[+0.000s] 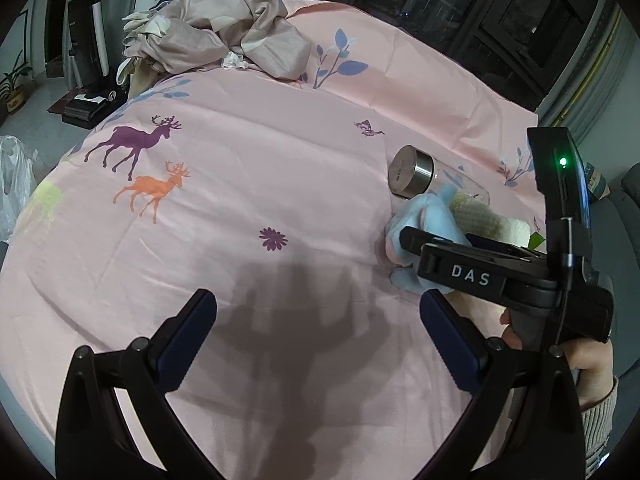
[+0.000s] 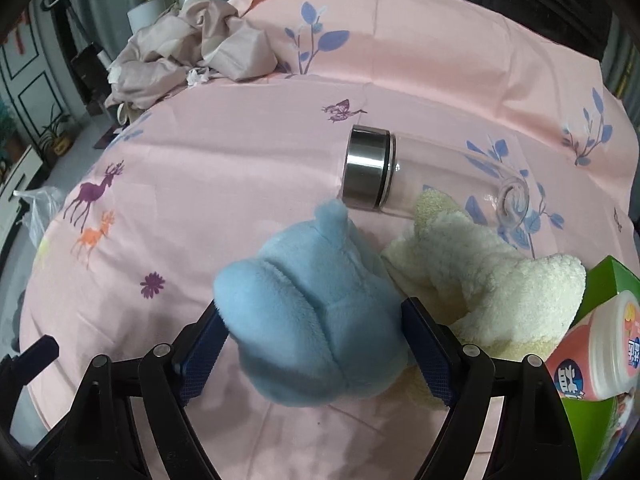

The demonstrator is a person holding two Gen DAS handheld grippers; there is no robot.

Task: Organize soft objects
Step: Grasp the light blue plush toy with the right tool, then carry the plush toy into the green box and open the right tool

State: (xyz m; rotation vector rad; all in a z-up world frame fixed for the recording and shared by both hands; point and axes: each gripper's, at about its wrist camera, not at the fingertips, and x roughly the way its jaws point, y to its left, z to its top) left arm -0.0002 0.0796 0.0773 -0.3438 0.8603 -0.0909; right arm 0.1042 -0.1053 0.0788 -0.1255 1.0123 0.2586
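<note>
A light blue plush toy (image 2: 304, 280) lies on the pink printed bedsheet (image 2: 224, 168). It sits between the fingers of my right gripper (image 2: 314, 306), whose jaws stand wide; the pads flank it without visibly squeezing it. A cream fluffy plush (image 2: 500, 292) lies right behind it, touching it. The left wrist view shows the blue plush (image 1: 428, 216) at the right under the right gripper's black body (image 1: 472, 276), held by a hand. My left gripper (image 1: 316, 300) is open and empty above bare sheet.
A glass bottle with a steel cap (image 2: 372, 168) lies on its side just beyond the plush toys. A green box (image 2: 608, 280) and a pink-and-white jar (image 2: 600, 352) sit at the right. Crumpled beige cloth (image 1: 224, 36) is heaped at the far end of the bed.
</note>
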